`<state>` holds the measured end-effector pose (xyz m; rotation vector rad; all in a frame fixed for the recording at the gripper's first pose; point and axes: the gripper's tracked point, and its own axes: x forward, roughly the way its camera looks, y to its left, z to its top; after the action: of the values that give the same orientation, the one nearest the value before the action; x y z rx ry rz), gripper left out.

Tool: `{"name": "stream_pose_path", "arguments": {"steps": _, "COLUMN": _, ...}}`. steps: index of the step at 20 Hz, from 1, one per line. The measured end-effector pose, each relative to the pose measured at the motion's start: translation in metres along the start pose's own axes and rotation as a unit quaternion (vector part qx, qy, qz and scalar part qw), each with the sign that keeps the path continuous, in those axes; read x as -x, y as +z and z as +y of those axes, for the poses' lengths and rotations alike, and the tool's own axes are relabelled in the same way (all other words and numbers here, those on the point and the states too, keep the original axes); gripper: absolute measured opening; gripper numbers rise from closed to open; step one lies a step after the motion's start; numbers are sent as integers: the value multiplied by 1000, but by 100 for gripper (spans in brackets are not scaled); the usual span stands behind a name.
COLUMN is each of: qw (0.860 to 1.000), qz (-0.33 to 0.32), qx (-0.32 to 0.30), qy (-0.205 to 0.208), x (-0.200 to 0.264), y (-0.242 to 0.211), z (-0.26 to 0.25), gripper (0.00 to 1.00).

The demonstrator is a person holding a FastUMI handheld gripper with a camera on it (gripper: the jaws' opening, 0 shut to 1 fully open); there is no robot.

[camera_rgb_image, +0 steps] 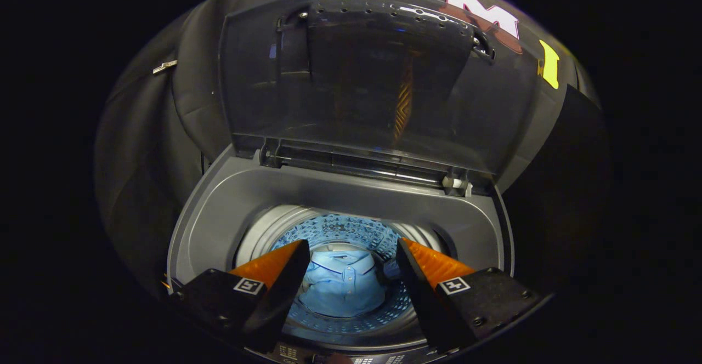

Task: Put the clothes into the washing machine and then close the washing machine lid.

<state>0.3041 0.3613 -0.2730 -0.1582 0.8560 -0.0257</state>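
Observation:
A light blue shirt (343,284) lies crumpled at the bottom of the perforated metal drum (351,229) of a grey top-loading washing machine (230,210). My gripper (351,254) hovers over the drum mouth, open, with nothing between its fingers; the shirt shows far below through the gap. The dark transparent lid (362,79) stands upright on its hinges (455,183) beyond the fingers, leaning back toward the booth wall.
The machine's grey top rim (482,221) rings the drum opening. Black cloth (142,150) hangs close behind and to the left of the machine. A strip of the control panel (356,359) sits just under the fingers.

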Motion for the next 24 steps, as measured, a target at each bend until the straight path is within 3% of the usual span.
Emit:
{"name": "stream_pose_path", "arguments": {"steps": 11, "qw": 999, "qz": -6, "qx": -42, "qy": 26, "x": 10, "y": 8, "z": 5, "gripper": 100}}
{"name": "stream_pose_path", "arguments": {"steps": 15, "qw": 999, "qz": -9, "qx": -49, "qy": 18, "x": 18, "y": 16, "z": 1, "gripper": 100}}
{"name": "stream_pose_path", "arguments": {"steps": 19, "qw": 997, "qz": -50, "qx": -51, "qy": 6, "x": 50, "y": 53, "z": -8, "gripper": 100}}
{"name": "stream_pose_path", "arguments": {"steps": 24, "qw": 989, "qz": -135, "qx": -65, "qy": -5, "x": 108, "y": 134, "z": -30, "gripper": 99}}
